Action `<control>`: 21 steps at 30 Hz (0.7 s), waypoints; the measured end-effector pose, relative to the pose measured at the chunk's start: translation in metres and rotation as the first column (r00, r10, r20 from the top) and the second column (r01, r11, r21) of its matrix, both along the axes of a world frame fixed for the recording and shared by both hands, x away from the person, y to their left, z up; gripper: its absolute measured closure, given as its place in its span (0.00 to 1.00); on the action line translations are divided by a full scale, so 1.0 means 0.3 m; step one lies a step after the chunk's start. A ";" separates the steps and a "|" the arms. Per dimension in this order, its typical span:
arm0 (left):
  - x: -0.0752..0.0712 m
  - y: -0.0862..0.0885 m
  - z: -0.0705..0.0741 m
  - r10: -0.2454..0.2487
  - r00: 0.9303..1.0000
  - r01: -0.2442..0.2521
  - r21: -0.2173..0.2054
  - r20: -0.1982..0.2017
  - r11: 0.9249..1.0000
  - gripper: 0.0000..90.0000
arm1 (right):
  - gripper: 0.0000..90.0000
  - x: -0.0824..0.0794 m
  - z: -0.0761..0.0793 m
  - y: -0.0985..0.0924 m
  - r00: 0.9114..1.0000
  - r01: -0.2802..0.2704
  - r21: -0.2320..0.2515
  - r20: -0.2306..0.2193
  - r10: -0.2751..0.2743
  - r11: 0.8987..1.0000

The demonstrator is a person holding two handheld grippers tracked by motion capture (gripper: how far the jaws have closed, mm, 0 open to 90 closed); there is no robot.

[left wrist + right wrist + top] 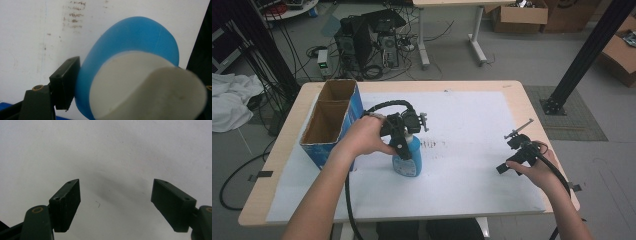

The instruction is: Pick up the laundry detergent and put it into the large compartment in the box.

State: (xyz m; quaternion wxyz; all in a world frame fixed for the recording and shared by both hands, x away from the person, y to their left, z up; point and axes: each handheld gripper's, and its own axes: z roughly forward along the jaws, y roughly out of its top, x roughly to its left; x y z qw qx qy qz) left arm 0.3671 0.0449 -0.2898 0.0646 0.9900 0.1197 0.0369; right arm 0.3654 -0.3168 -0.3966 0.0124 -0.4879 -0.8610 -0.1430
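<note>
Between the jaws of the left hand-held gripper [404, 145], a blue bottle [408, 159] with a white top is being gripped, standing upright on the white sheet [472, 170] that is covering the worktop [512, 90]. In the left gripper view the left pad is being pressed against the blue shoulder of the bottle [130, 45], and the right jaw is largely being hidden behind the bottle at the picture's edge; the bottle is judged to be clamped near its top, most likely so that it can be lifted without tipping. The gripper is being brought down onto the bottle from above, with the hand wrapped around its body and its cable being trailed back over the near edge.

Just to the left of that gripper, an open cardboard box [332, 120] with blue sides is standing with its two compartments facing up; it is probably being kept close as a place for the bottle. Its near wall is rising beside the forearm, so a sideways swing could be obstructed by it.

Well to the right, the right hand-held gripper [512, 150] is being held low over the sheet, its jaws standing wide apart with nothing between them, as the right gripper view [116, 205] is showing. Faint brown marks [432, 145] are lying on the sheet just right of the bottle. Nothing else is standing between the two grippers.
</note>
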 end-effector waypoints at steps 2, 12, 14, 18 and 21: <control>0.000 0.001 0.001 -0.002 1.000 0.002 -0.001 -0.003 1.000 0.28 | 0.26 0.000 0.000 0.000 1.000 0.003 0.001 -0.003 -0.003 1.000; -0.004 0.011 0.010 0.003 1.000 -0.004 -0.011 -0.019 1.000 0.34 | 0.27 0.002 -0.001 0.004 1.000 0.005 0.002 -0.004 -0.005 1.000; -0.004 0.009 0.010 0.006 1.000 -0.006 -0.007 -0.020 1.000 0.34 | 0.27 0.002 -0.001 0.006 1.000 0.003 0.005 -0.002 -0.003 1.000; -0.007 0.010 0.011 0.009 1.000 -0.009 -0.007 -0.016 1.000 0.35 | 0.27 0.000 0.001 0.004 1.000 0.002 0.003 -0.002 -0.002 1.000; -0.005 0.011 0.013 0.021 0.999 -0.021 -0.002 -0.026 1.000 0.35 | 0.27 0.000 0.001 0.000 1.000 0.004 0.001 -0.002 -0.004 1.000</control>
